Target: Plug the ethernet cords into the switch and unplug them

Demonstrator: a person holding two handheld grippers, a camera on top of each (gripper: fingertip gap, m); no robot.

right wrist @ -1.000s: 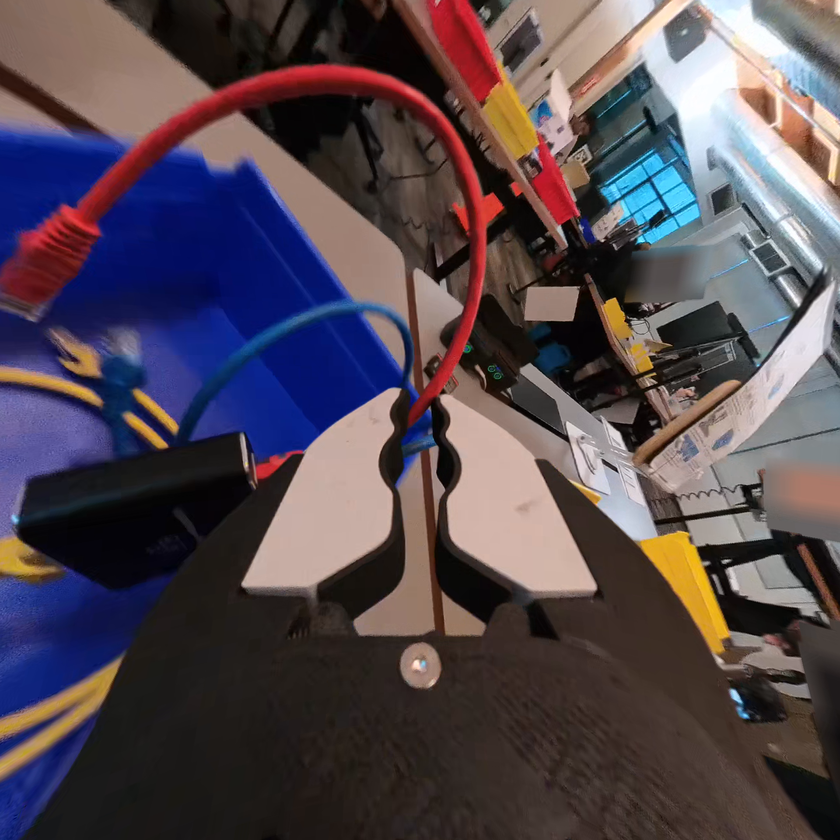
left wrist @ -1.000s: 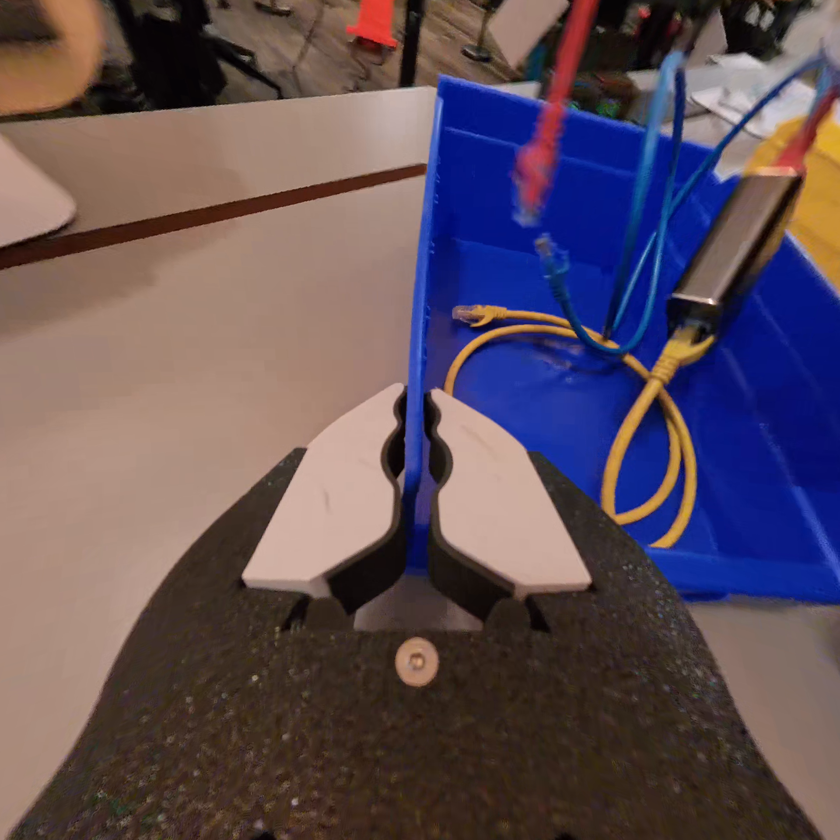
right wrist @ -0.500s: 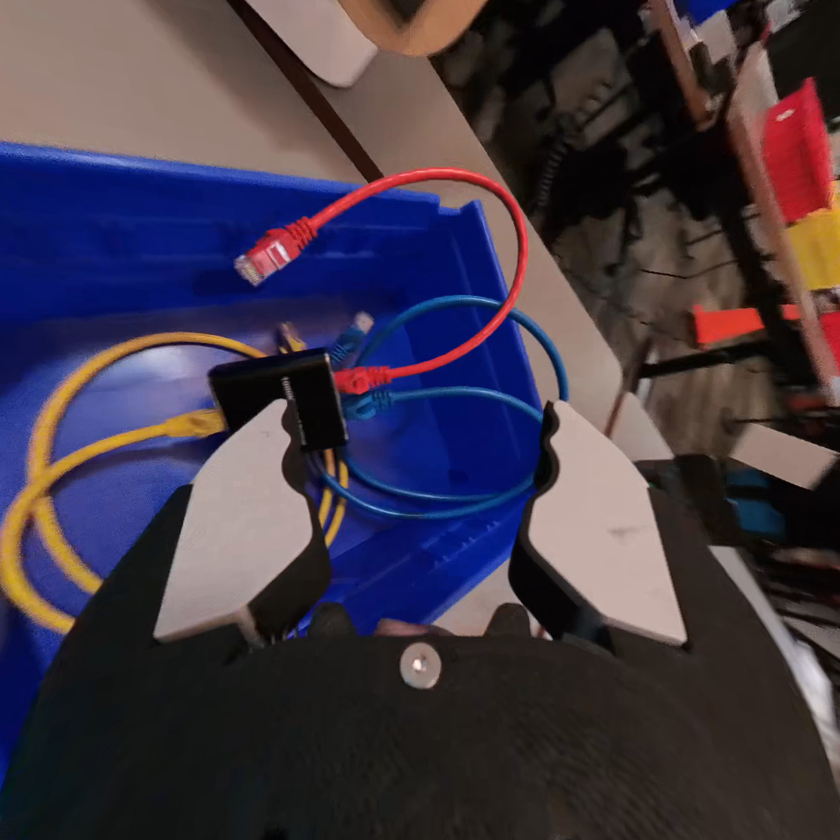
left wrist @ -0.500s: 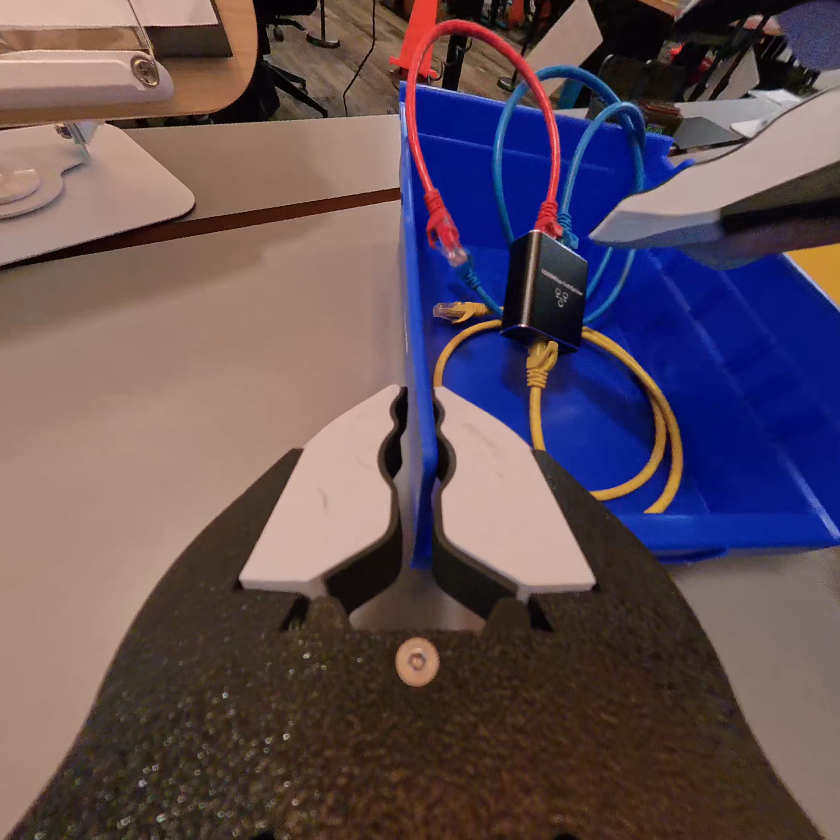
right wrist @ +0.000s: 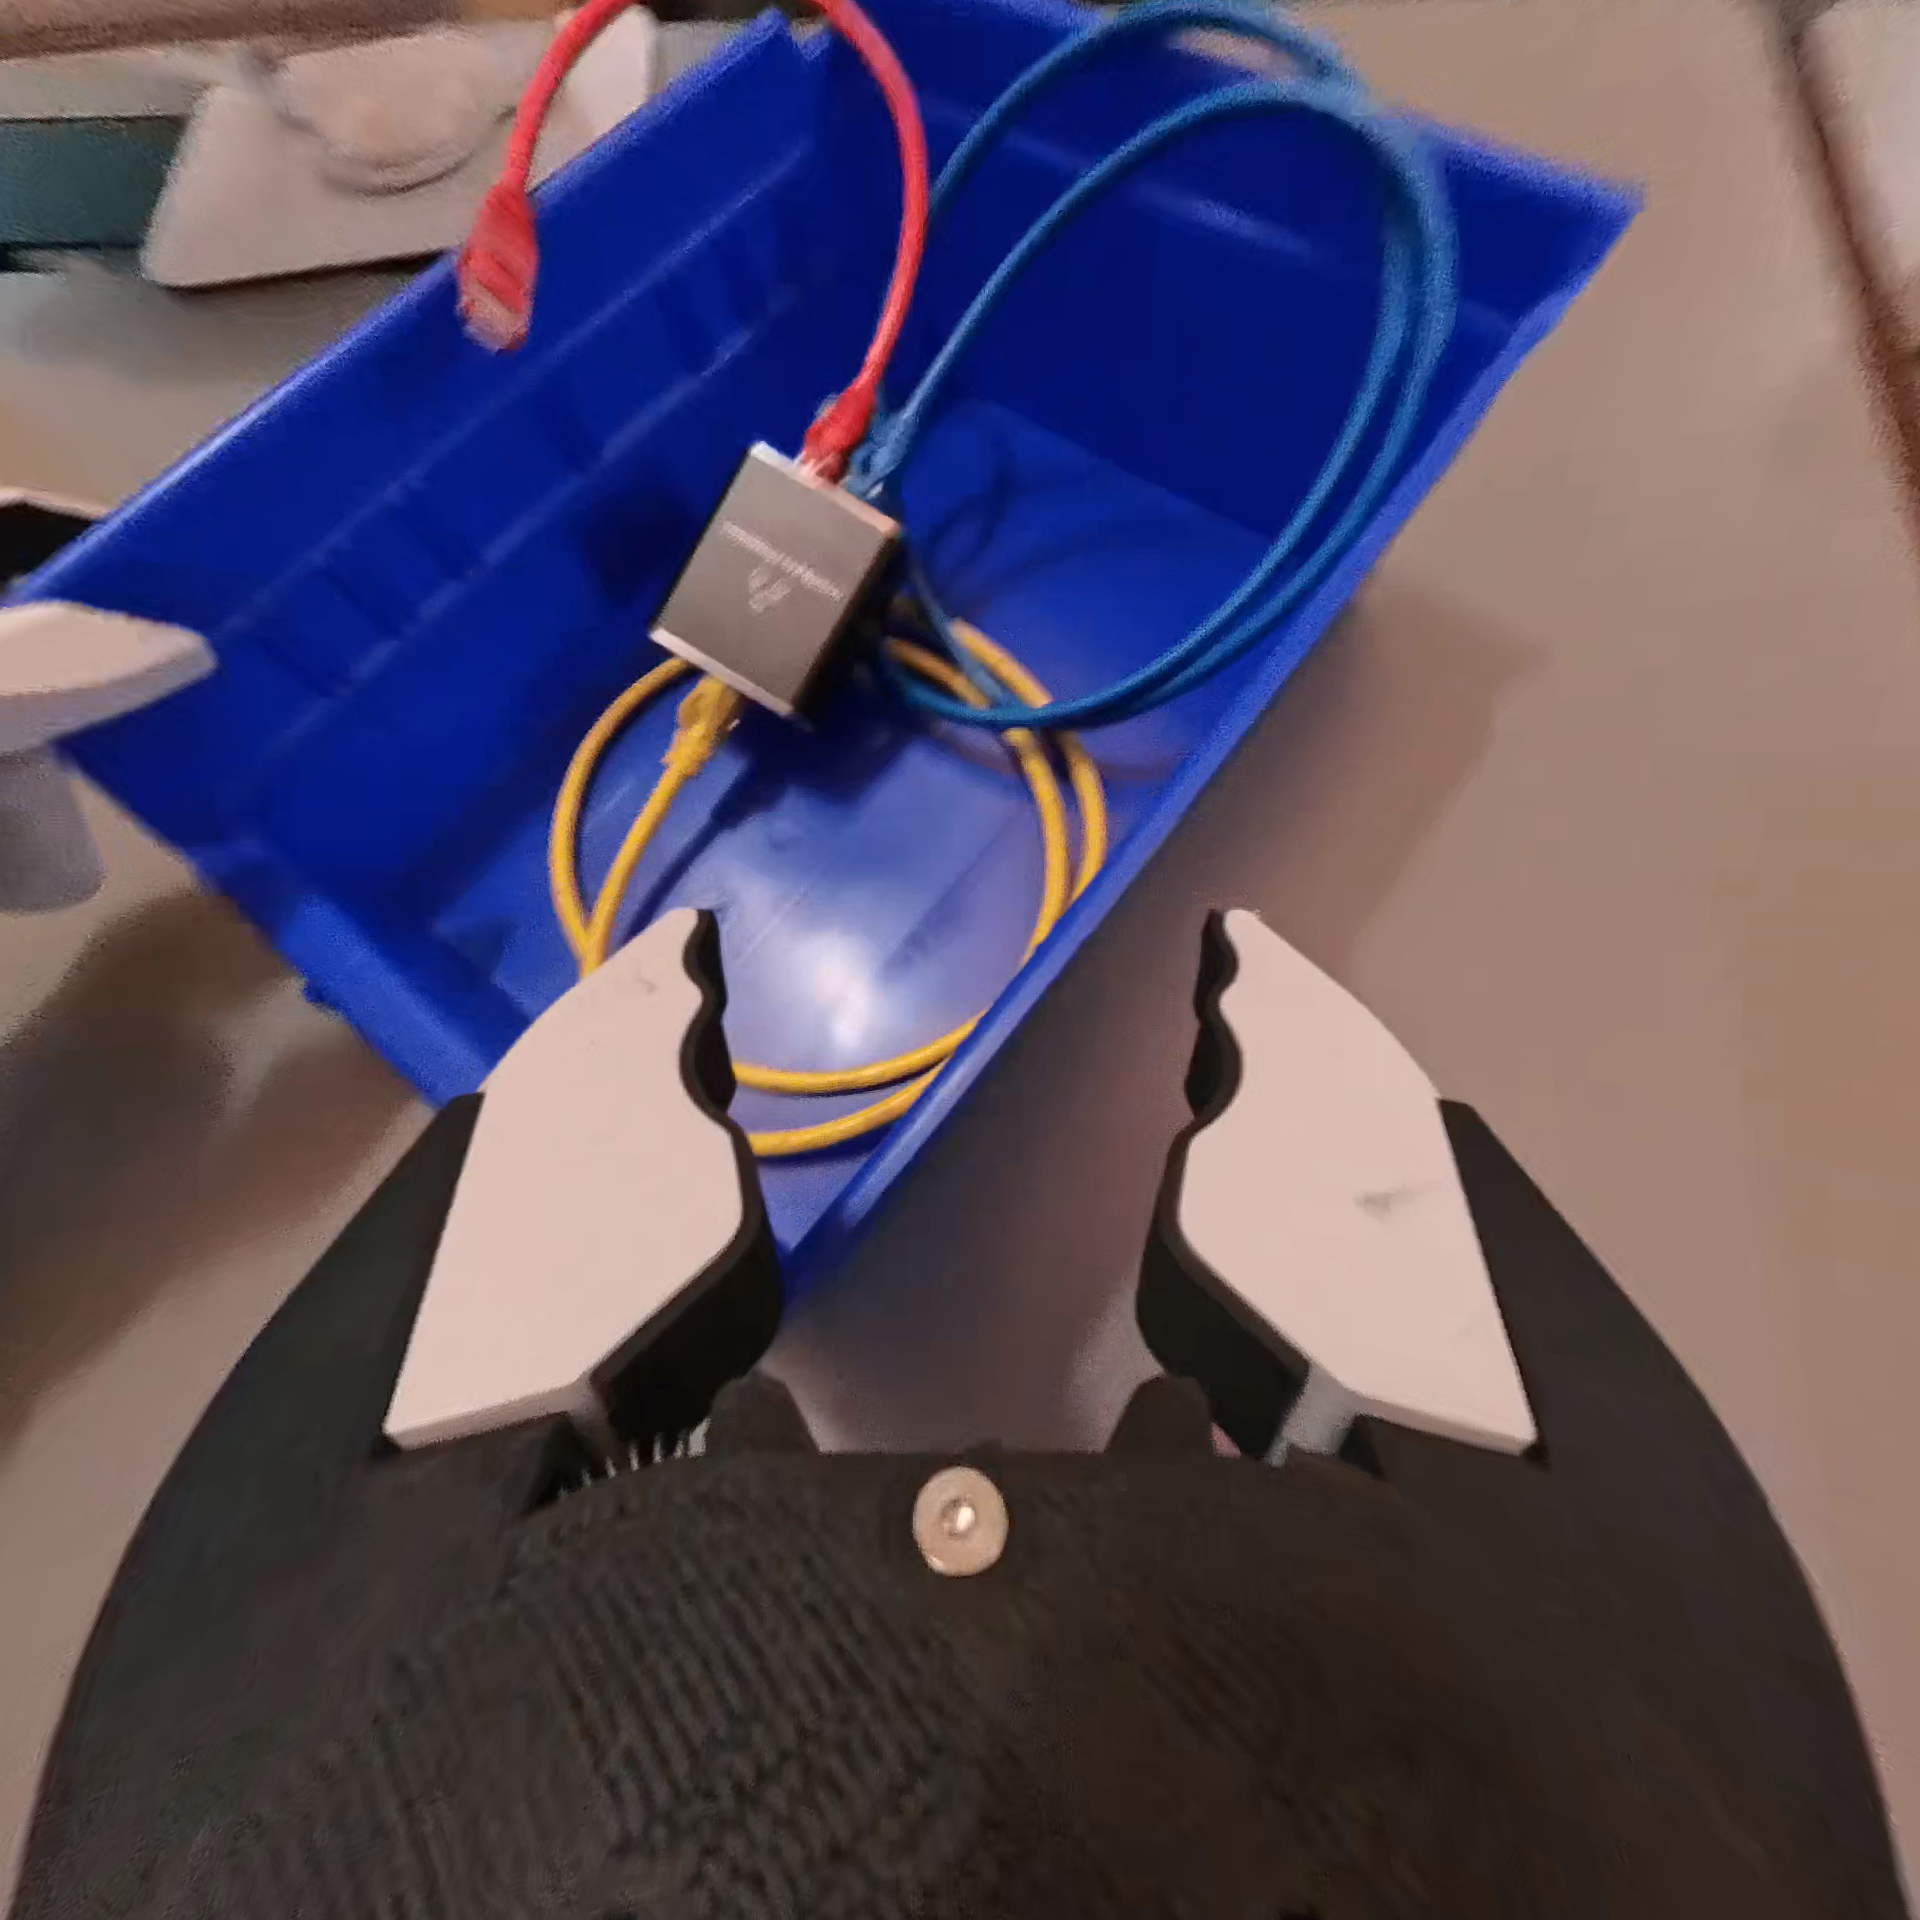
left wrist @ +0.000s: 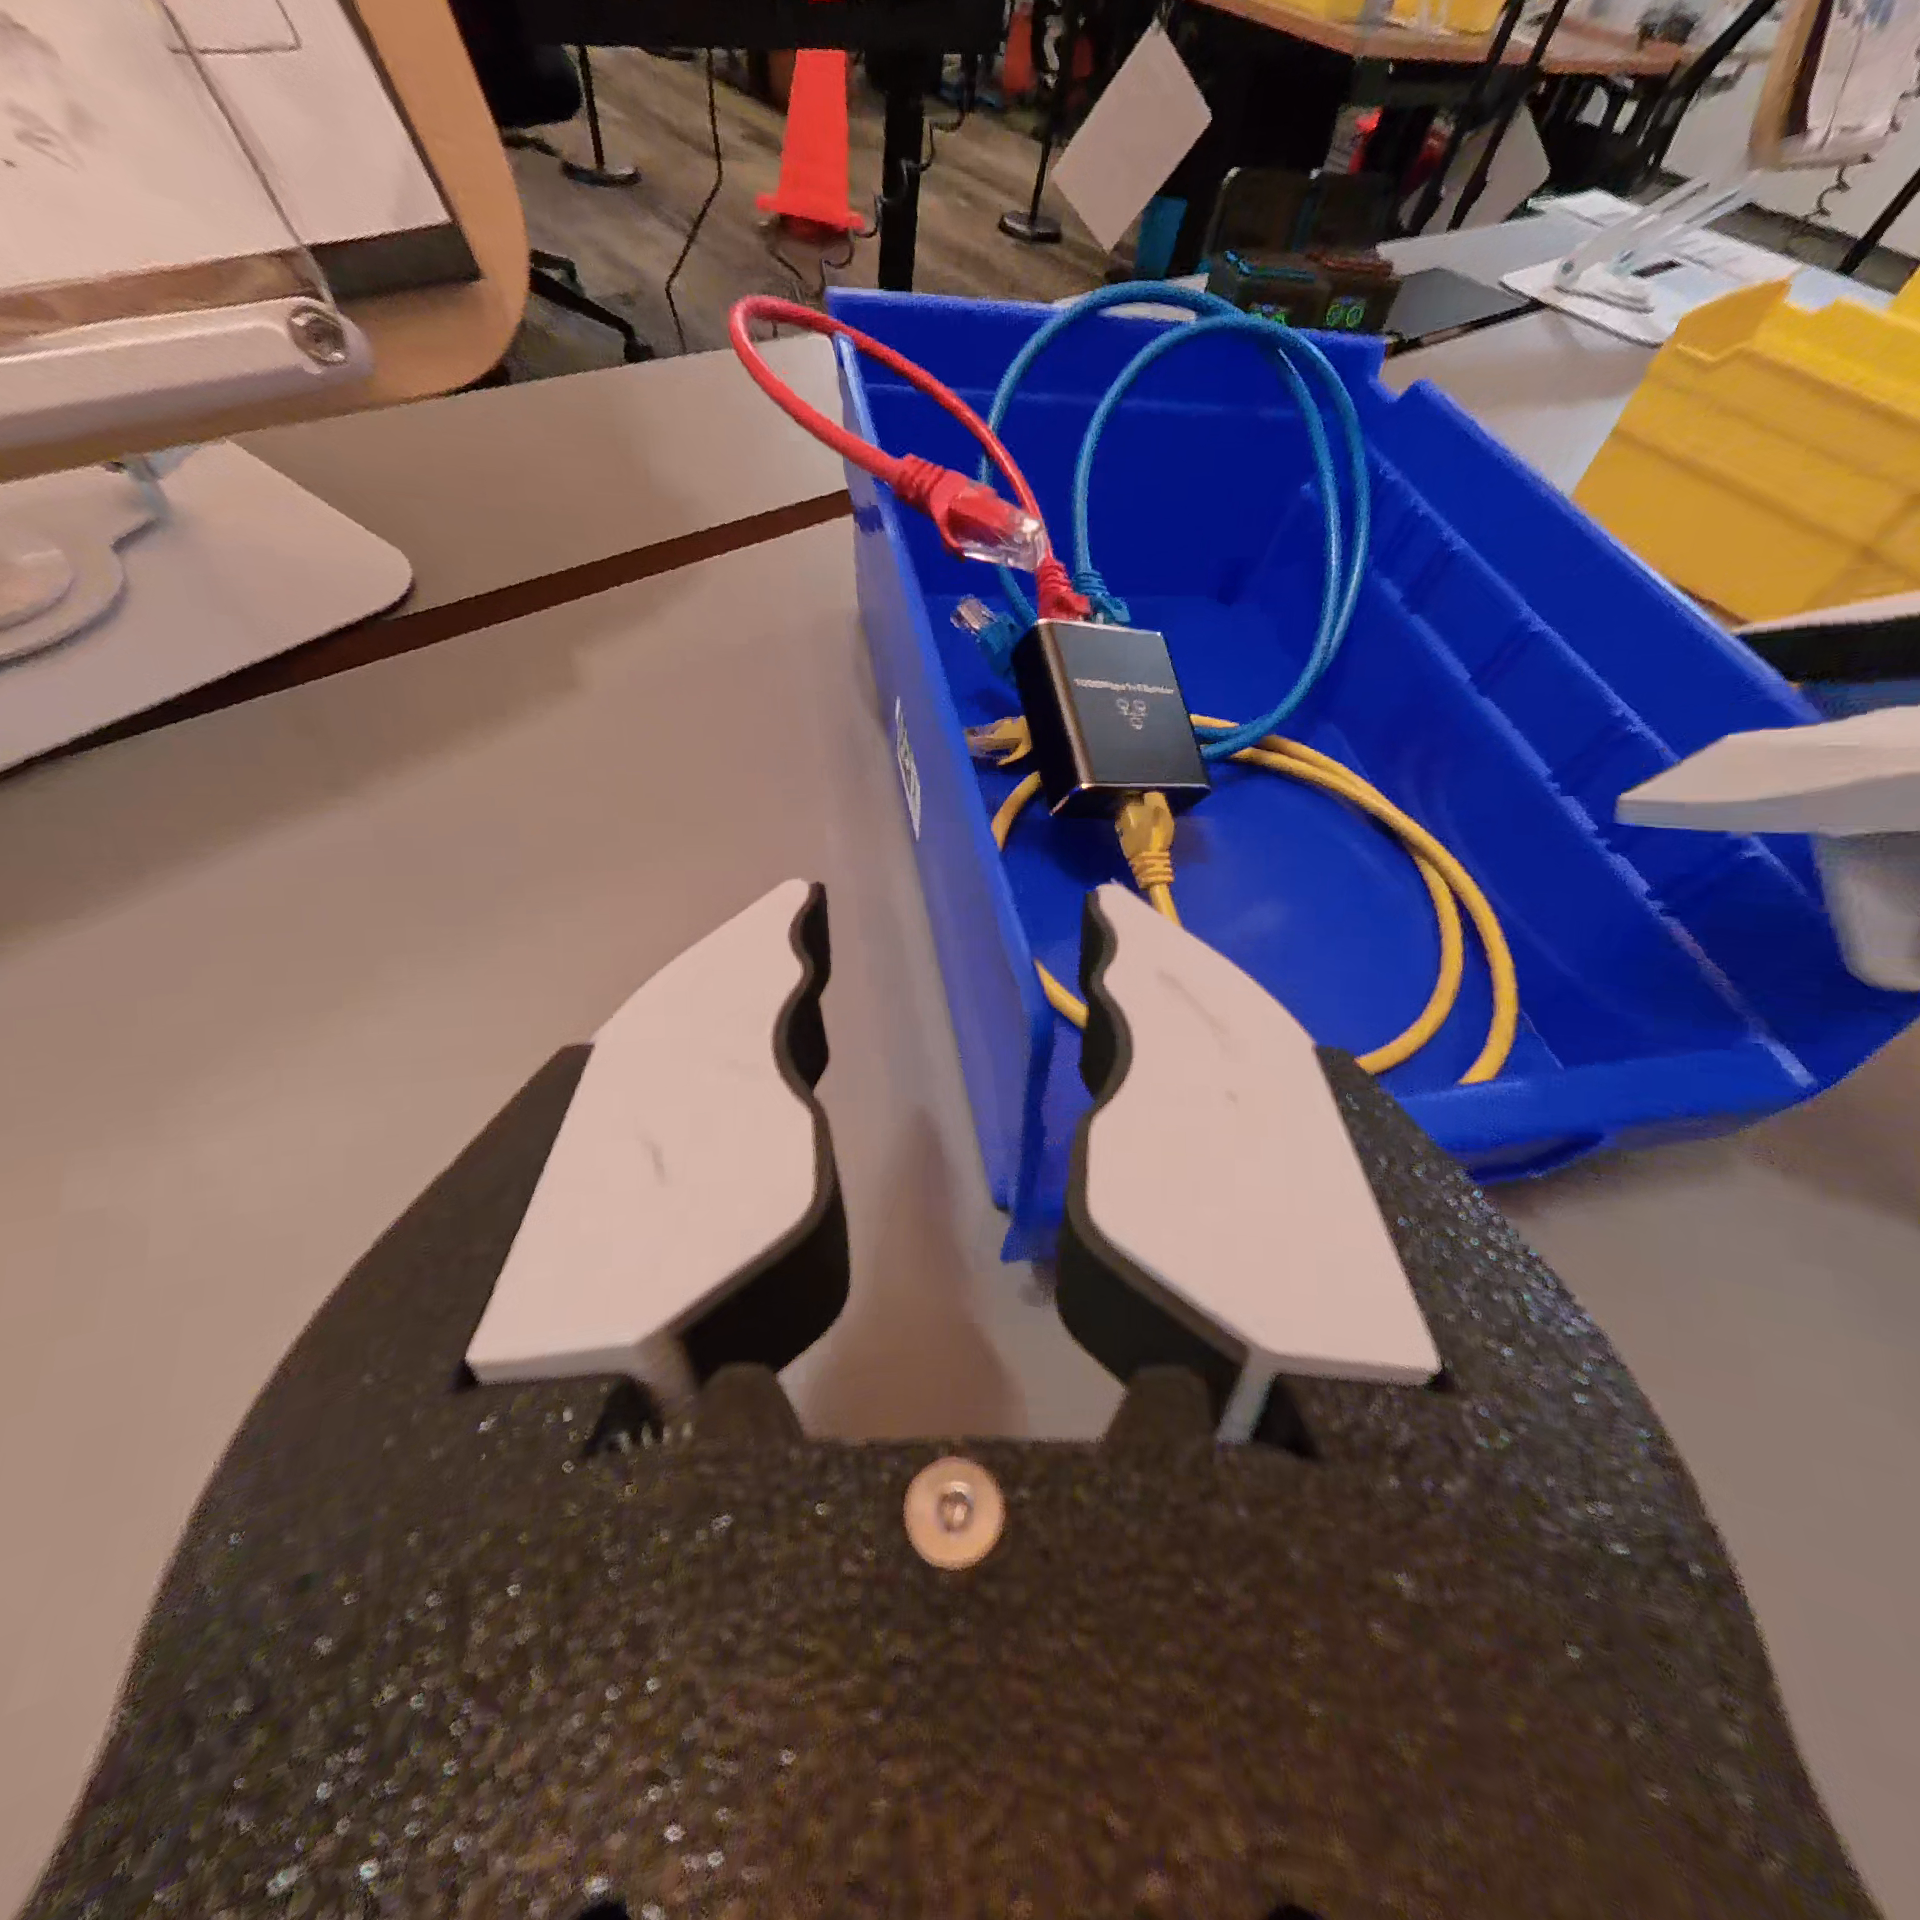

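Observation:
A small black switch lies in a blue bin with a red cord, a blue cord and a yellow cord plugged into it. The red cord's free plug hangs over the bin's left wall. My left gripper is open and empty, its jaws either side of the bin's near left corner. My right gripper is open and empty above the bin's near right wall. The right wrist view also shows the switch, the bin and the red, blue and yellow cords.
A yellow bin stands to the right of the blue one. A stand with a white base sits at the table's left. A brown seam crosses the table. An orange cone stands on the floor beyond.
My right gripper let go of the red and blue cords, the switch dropped into the bin, and the gripper drew back. My left gripper opened and released the bin's wall.

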